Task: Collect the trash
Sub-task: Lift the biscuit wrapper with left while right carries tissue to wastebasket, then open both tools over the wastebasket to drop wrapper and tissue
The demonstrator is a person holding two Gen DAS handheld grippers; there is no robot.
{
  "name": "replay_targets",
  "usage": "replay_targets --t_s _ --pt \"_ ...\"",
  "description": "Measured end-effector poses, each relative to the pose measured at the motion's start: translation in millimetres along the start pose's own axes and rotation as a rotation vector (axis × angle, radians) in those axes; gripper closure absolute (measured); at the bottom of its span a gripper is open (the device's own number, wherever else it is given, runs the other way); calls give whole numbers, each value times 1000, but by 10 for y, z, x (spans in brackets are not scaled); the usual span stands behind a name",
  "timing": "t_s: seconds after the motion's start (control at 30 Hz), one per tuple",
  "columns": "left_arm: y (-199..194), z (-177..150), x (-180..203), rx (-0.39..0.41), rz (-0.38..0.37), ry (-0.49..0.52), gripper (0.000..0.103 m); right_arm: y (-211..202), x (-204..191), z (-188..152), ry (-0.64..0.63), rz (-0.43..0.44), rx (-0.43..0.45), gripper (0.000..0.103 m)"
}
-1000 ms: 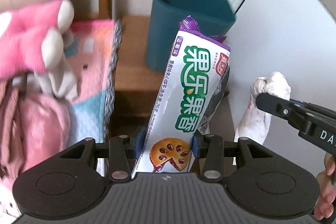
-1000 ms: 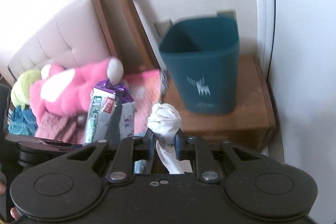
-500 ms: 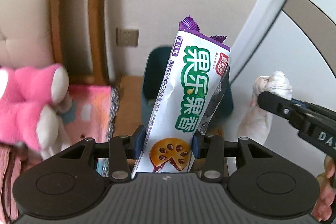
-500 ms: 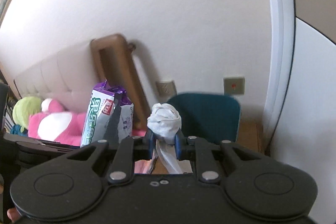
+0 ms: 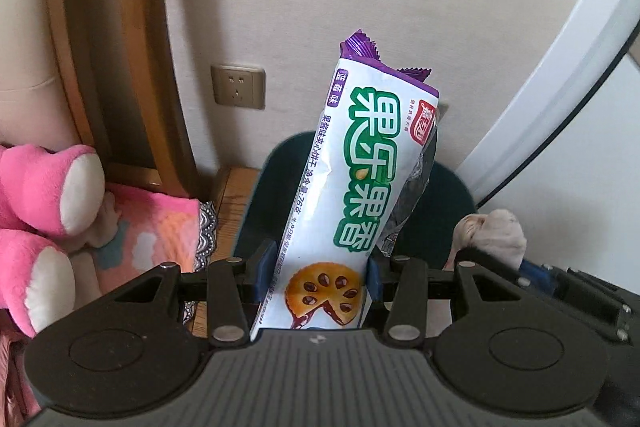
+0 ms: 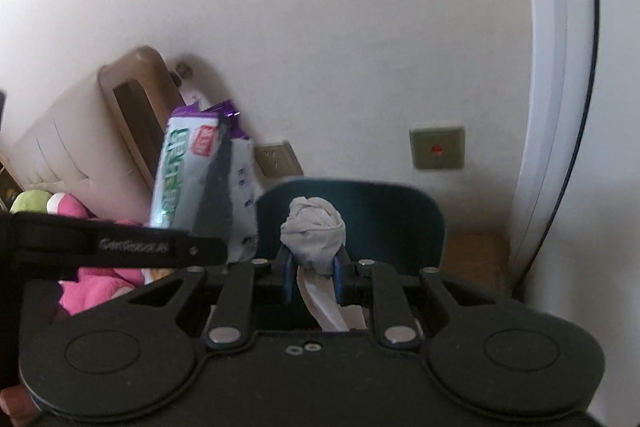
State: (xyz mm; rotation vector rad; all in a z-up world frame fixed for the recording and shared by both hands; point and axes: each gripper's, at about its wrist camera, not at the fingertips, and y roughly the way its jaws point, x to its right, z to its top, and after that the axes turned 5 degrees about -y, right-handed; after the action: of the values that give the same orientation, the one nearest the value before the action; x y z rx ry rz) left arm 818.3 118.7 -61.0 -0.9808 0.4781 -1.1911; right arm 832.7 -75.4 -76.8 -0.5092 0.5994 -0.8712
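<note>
Between left tongs point(image 5: 316, 269): white-green wrapper point(image 5: 360, 195) (purple-crimped top).

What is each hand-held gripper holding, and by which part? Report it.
Left hand-held gripper: biscuit wrapper, clamped near its bottom end. Right hand-held gripper: crumpled tissue, pinched just below its wadded ball.

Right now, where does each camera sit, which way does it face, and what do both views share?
Left wrist: on the left gripper, facing the wall; its fingers clamp the biscuit wrapper; the right gripper shows at the right edge.
Right wrist: on the right gripper, facing the wall; its fingers pinch the crumpled tissue; the left gripper shows at left.
Shared: teal bin, wrapper, tissue, socket.
</note>
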Motion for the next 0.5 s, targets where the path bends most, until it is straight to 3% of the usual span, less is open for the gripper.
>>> replay_targets --t_s 0.5 --pt "926 -125 69 -190 82 47 59 611 -6 -311 -96 -53 -217 85"
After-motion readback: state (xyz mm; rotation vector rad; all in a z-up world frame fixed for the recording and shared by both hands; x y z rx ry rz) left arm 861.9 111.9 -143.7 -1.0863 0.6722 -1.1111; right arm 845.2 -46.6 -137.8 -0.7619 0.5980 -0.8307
